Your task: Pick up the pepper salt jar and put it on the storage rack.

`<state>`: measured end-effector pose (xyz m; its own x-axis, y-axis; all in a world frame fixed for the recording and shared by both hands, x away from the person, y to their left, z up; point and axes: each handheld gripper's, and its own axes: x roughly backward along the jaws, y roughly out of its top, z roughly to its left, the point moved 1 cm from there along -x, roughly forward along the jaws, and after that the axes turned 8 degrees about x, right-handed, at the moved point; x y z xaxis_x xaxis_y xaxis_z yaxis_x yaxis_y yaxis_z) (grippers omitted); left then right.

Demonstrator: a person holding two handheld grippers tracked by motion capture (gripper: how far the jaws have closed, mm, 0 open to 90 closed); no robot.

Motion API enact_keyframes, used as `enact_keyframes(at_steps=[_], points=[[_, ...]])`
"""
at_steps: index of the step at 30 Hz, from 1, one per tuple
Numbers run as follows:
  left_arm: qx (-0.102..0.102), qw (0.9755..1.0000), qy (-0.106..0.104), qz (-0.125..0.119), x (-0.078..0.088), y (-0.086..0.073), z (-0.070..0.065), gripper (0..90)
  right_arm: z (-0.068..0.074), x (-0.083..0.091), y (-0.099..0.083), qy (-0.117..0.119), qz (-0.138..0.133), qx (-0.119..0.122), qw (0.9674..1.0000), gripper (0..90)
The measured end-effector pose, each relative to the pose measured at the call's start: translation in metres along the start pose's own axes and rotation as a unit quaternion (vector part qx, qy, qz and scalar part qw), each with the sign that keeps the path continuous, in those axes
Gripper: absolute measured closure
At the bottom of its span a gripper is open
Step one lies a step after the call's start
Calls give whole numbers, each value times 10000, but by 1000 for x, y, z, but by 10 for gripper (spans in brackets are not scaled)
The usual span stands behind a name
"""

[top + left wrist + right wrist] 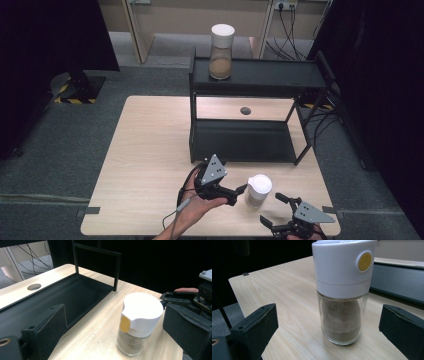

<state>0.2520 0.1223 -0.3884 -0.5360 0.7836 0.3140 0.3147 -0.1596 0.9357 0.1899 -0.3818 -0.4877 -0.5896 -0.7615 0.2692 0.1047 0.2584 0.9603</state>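
A glass shaker jar [259, 189] with brown powder, a white lid and a yellow button stands near the table's front edge. My left gripper [239, 194] sits just left of it, held in a hand. In the left gripper view the jar [138, 322] stands between the wide-apart jaws of my left gripper [116, 337], and neither jaw touches it. My right gripper [272, 208] is at the front right, open and pointing at the jar. In the right gripper view the jar [343, 290] stands upright ahead of the spread jaws of my right gripper [328, 332]. A second, similar jar [221, 52] stands on the rack's top level.
A black two-level rack [260, 75] stands at the back of the wooden table [150, 150]; its lower level [62, 295] is bare. A round hole [245, 110] is in the tabletop behind the rack. Cables lie on the floor at the back right.
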Motion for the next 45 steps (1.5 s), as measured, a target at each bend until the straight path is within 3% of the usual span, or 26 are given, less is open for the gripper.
enact_keyframes(at_steps=[5, 16, 28, 31, 34, 36, 39, 45], points=[[0, 10000, -53, 65, -2, -14, -2, 48, 0, 0, 0, -3, 0, 5, 10000, 27], [348, 9992, -122, 175, -5, -46, 6, 48, 0, -1, 0, 1, 35, 9, 10000, 28], [304, 9991, -177, 229, -12, -61, 1, 51, 1, -2, 1, 35, 56, 31, 10000, 29], [275, 9984, -447, 222, -12, -65, 4, 204, 1, -2, 1, 35, 57, 23, 10000, 28], [176, 9981, -532, 242, -14, -67, 3, 243, 1, -2, 1, 38, 56, 30, 10000, 28], [145, 9987, -430, 221, -14, -68, 2, 203, 1, -2, 1, 39, 54, 25, 10000, 28], [276, 9989, -351, 153, -12, -68, 3, 139, 1, -2, 1, 39, 50, 28, 10000, 28], [230, 9994, -229, 148, -10, -70, -1, 53, 0, -1, 1, 35, 41, 19, 10000, 28]])
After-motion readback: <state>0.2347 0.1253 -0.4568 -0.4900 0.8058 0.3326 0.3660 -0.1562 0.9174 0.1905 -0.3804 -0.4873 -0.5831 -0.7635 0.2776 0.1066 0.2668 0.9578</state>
